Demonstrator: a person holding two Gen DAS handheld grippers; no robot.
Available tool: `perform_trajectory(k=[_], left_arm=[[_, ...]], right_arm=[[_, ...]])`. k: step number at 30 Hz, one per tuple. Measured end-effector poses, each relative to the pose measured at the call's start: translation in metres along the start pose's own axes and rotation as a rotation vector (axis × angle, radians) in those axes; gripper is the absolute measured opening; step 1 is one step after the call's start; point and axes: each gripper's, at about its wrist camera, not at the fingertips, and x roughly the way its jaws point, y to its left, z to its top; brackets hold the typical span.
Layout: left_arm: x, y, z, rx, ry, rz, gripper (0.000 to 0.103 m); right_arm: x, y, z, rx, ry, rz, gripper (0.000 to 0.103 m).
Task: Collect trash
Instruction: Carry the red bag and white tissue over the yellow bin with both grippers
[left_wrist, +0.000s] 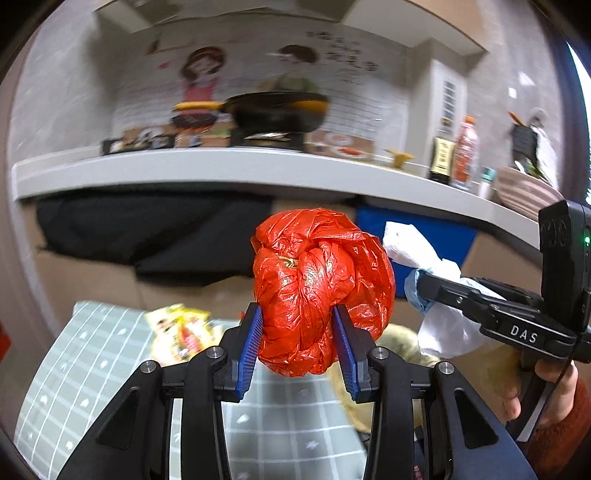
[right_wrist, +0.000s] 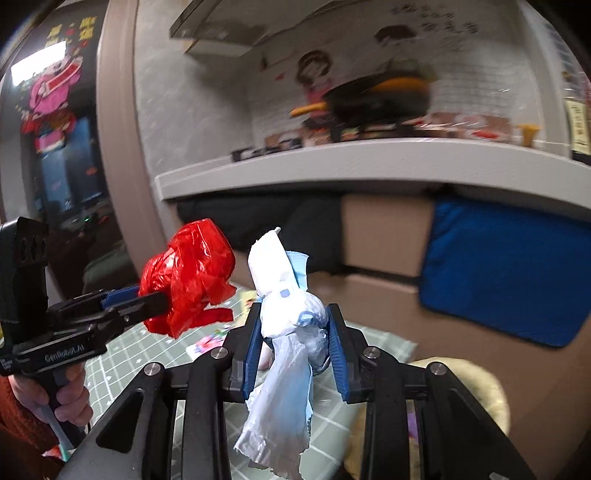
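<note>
A crumpled red plastic bag (left_wrist: 317, 288) is squeezed between the blue pads of my left gripper (left_wrist: 299, 325), held up in the air. In the right wrist view the same red bag (right_wrist: 188, 277) shows at the left, in the left gripper (right_wrist: 155, 299). My right gripper (right_wrist: 293, 325) is shut on a bundle of white and pale blue plastic (right_wrist: 288, 332), whose loose end hangs down below the pads. That white bundle (left_wrist: 428, 295) and the right gripper (left_wrist: 432, 284) appear at the right of the left wrist view, with a hand (left_wrist: 546, 391) on the handle.
A grey shelf (left_wrist: 236, 170) crosses ahead, bearing a black pan (left_wrist: 277, 110), bottles (left_wrist: 454, 151) and a striped bowl (left_wrist: 524, 188). Below lie a checked green mat (left_wrist: 92, 369) with a yellow snack wrapper (left_wrist: 181, 332), cardboard boxes (right_wrist: 384, 236), a blue cloth (right_wrist: 506, 269) and black fabric (left_wrist: 147, 229).
</note>
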Motion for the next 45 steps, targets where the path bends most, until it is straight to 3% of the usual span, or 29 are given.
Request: perform_trajectory(k=[8, 16, 24, 45], left_arm=[[0.034, -0.064, 0.01, 0.073, 0.025, -0.078, 0.039], [0.076, -0.087, -0.004, 0.059, 0.106, -0.115, 0.039], [0.106, -0.093, -0.027, 0.029, 0.163, -0.09, 0.039], [0.182, -0.099, -0.066, -0.014, 0.312, -0.115, 0.04]], right_arm=[[-0.04, -0.056, -0.007, 0.092, -0.048, -0.104, 0.031], [-0.052, -0.092, -0.021, 0.148, -0.044, -0.165, 0.031], [-0.039, -0.108, -0.038, 0.145, -0.008, -0.237, 0.031], [0.018, -0.153, -0.088, 0.246, 0.152, -0.256, 0.032]])
